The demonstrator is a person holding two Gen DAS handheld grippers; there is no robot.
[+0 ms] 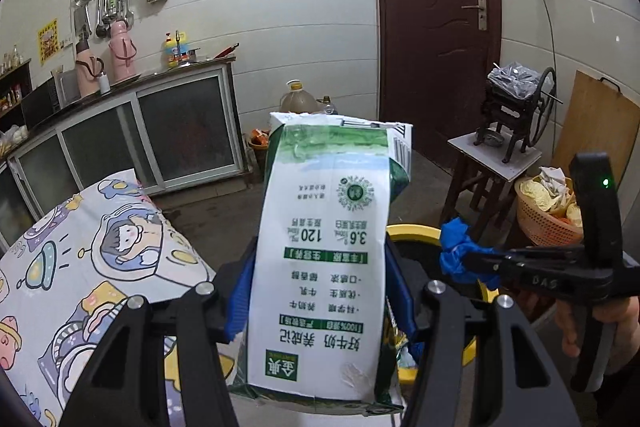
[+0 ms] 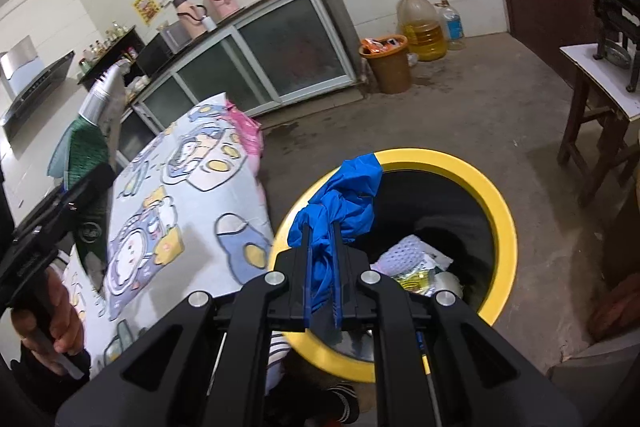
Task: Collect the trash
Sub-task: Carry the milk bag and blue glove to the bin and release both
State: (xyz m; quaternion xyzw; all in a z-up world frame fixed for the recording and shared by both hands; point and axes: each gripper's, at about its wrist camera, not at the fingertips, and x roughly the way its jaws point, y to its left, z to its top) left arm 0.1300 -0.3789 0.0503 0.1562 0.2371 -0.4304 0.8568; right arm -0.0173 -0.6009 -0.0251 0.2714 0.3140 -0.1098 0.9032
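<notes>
Beside the yellow-rimmed bin [image 2: 496, 203], the left gripper [image 1: 320, 291] pinches a milk carton [image 1: 324, 259], its long axis running away along the fingers. Over the bin's rim, the right gripper [image 2: 322, 239] clamps crumpled blue plastic [image 2: 340, 199].

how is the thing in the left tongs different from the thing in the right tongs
The left tongs hold a milk carton: stiff, boxy, white and green with print. The right tongs hold a blue glove: soft, crumpled, plain. The carton keeps the left jaws well apart; the glove lets the right jaws nearly shut. The glove hangs over the yellow-rimmed bin. Both are firmly gripped.
</notes>
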